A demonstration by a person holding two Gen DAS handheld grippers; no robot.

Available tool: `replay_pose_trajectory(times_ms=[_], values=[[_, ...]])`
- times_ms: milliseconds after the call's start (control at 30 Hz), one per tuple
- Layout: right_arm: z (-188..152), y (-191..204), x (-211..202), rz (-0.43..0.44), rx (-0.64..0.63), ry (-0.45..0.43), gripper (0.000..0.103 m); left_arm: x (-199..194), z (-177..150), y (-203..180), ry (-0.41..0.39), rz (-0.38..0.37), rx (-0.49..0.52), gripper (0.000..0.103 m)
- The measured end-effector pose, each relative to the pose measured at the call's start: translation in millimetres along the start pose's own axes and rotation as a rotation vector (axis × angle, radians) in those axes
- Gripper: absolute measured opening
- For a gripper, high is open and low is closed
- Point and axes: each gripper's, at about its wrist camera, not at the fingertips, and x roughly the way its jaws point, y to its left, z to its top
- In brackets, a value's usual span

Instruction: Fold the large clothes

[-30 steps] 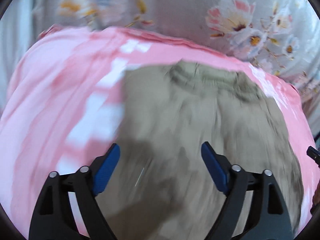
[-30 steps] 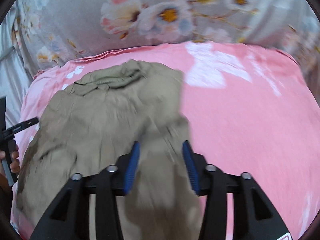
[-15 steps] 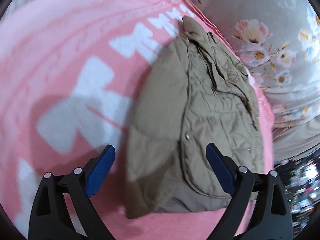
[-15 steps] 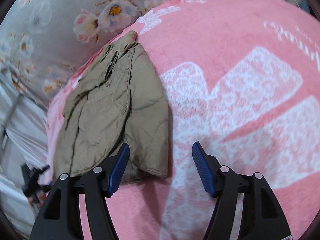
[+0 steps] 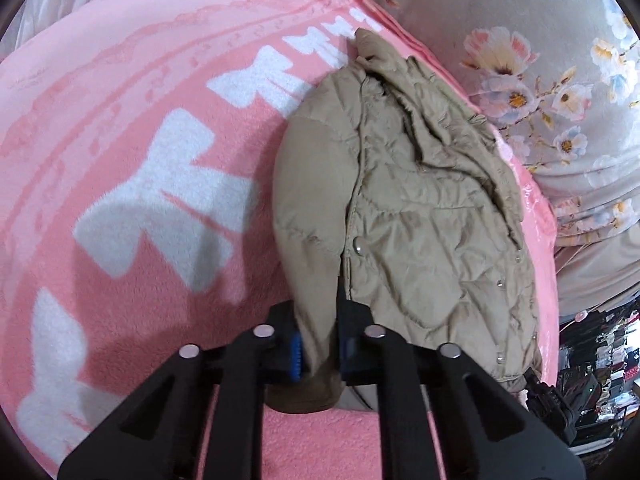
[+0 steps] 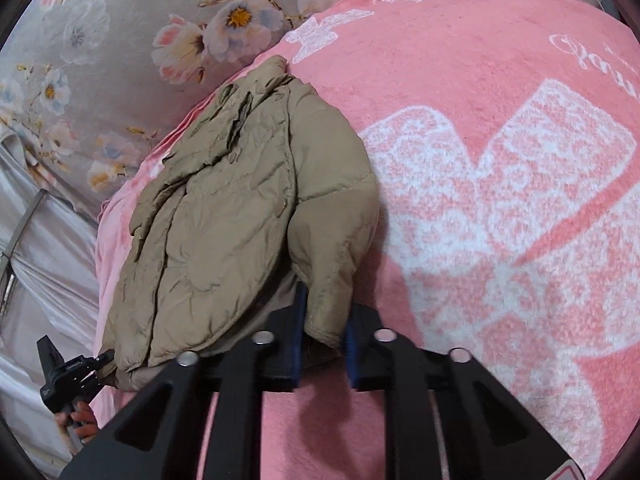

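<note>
Both grippers have gone from spread to pinching in the last half second: earlier their blue pads stood wide apart over the tan jacket point(image 5: 420, 216), and now each pair is pressed onto a sleeve end. My left gripper point(image 5: 319, 350) clamps the left sleeve point(image 5: 308, 208) near its cuff, and my right gripper point(image 6: 324, 338) clamps the right sleeve point(image 6: 332, 232) the same way (the cuff tips are hidden between the pads, so I can't say how deep the bite goes). I judge this as the grasp done and the sleeve fold about to begin, with both sleeves ready to be carried across the body.

That jacket lies front-up on the pink blanket point(image 5: 140, 140), collar toward the floral bedding point(image 5: 520, 40), hem nearest me, close to the blanket's edge on one side.

Each gripper sits low at the hem end, fingers pointing up along its sleeve toward the shoulder. In the right wrist view I see my left hand point(image 6: 78, 426) on its handle at the far lower corner, well apart from the right tool.
</note>
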Motion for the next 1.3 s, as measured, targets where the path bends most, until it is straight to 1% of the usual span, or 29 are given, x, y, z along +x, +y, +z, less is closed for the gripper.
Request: replay_pose_trajectory(times_ms=[33,200,367,467,600,700,800,900,967,1000,1067,1100,1167,1233,1300], values=[[0.4,2.3,-3.5,0.008,-0.009,-0.012,0.006,-5.7,-0.5,-1.6,-0.015,-0.006,0.007,0.007],[4.7,21.9,-47.1,0.06,-0.091,-0.136,0.004,-43.3,-2.3,-11.9,-0.092,-0.053,0.024,0.003],[1.6,42.2,-104.0,0.085,-0.166,-0.285,0.004,-103.0,-10.2,-18.8,-0.181,-0.101,0.05,0.003],[-4.0,49.1,-140.3,0.112,-0.199,-0.375,0.003,-141.9,-16.4,-19.4,-0.228,-0.135,0.047,0.003],[-11.2,59.5,-186.8,0.145,-0.234,-0.475,0.003,-195.0,-24.9,-23.6,-0.295,-0.184,0.044,0.003],[-12.5,70.9,-219.2,0.168,-0.266,-0.547,0.003,-238.6,-29.2,-36.2,-0.383,-0.207,0.088,0.003],[-2.2,82.5,-232.1,0.188,-0.268,-0.595,0.003,-255.6,-20.9,-50.0,-0.428,-0.226,0.117,0.004],[25.2,91.9,-218.9,0.204,-0.246,-0.599,0.003,-248.4,1.7,-65.3,-0.447,-0.204,0.129,0.004],[43.7,97.7,-199.8,0.191,-0.243,-0.595,0.003,-230.3,25.0,-78.5,-0.453,-0.161,0.132,0.004],[58.2,101.5,-184.2,0.188,-0.233,-0.586,0.003,-220.6,36.1,-84.7,-0.451,-0.135,0.127,0.004],[80.2,106.7,-157.7,0.174,-0.214,-0.563,0.003,-192.3,64.7,-93.5,-0.434,-0.083,0.121,0.004],[93.0,108.8,-139.4,0.169,-0.195,-0.549,0.003,-173.8,80.8,-95.7,-0.421,-0.041,0.111,0.004],[113.4,115.8,-109.7,0.138,-0.18,-0.532,0.003,-146.0,100.1,-96.1,-0.406,0.013,0.109,0.004],[125.9,123.4,-88.7,0.103,-0.184,-0.519,0.003,-110.8,122.5,-95.7,-0.365,0.074,0.109,0.004],[140.1,126.2,-60.3,0.078,-0.165,-0.484,0.003,-86.6,134.4,-90.3,-0.341,0.111,0.101,0.004]])
